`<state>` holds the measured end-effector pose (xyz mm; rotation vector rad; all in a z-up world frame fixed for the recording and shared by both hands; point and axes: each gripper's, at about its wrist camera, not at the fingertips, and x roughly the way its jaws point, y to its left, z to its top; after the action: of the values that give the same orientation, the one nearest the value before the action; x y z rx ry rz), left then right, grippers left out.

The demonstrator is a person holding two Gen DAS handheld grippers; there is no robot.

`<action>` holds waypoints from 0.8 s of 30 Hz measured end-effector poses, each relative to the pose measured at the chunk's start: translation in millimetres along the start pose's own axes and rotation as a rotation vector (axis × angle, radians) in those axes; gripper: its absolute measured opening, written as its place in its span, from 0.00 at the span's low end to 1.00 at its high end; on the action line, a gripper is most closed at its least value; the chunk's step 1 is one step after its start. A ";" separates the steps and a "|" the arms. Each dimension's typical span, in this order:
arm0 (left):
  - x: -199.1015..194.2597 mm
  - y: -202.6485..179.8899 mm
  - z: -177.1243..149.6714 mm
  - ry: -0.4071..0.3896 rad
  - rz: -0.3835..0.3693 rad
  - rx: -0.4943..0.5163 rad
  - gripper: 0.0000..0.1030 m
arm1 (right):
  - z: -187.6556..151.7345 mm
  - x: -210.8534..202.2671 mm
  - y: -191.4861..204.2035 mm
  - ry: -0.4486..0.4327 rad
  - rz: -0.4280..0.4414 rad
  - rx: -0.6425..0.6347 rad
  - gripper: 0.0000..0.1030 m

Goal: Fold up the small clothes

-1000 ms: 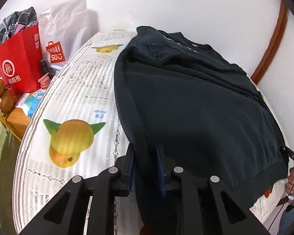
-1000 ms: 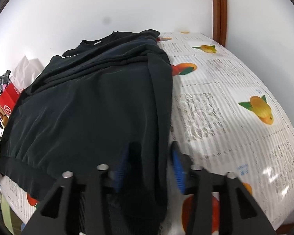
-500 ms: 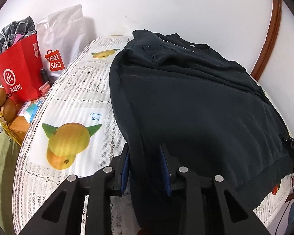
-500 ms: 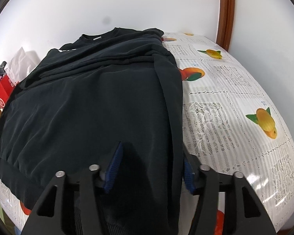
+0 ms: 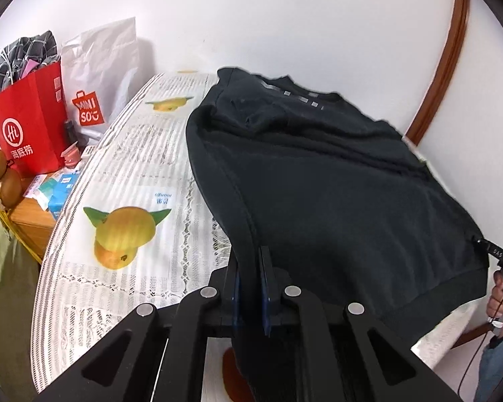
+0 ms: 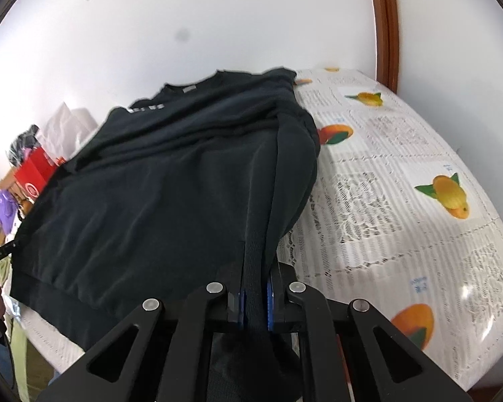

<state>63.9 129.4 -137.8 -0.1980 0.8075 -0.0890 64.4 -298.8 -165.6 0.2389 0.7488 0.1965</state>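
A black sweatshirt [image 5: 335, 194] lies on the table with its sleeves folded in, collar at the far end near the wall. My left gripper [image 5: 249, 284] is shut on its near left hem corner and lifts that edge off the table. In the right wrist view the same sweatshirt [image 6: 171, 181] fills the middle, and my right gripper [image 6: 256, 296] is shut on its near right hem corner, also raised. The near hem hangs stretched between the two grippers.
The table carries a white lace cloth with orange fruit prints [image 5: 124, 231]. A red paper bag [image 5: 27, 127] and a white Miniso bag [image 5: 97, 77] stand past the table's left side. A wooden door frame [image 6: 383, 23] is at the right, by the white wall.
Both grippers have closed from open onto the hem corners and lifted the near edge of the sweatshirt off the table.
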 end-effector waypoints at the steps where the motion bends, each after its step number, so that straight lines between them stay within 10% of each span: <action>1: -3.8 -1.1 1.5 -0.008 -0.010 -0.001 0.09 | 0.4 -5.5 -0.1 -0.010 0.009 0.002 0.08; 24: -1.6 -0.7 127.5 -0.194 0.004 -0.016 0.09 | 122.3 -18.0 -0.3 -0.169 0.109 0.064 0.08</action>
<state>155.2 147.1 -50.6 -0.2172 0.6154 -0.0585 136.1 -321.4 -67.5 0.3531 0.5752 0.2523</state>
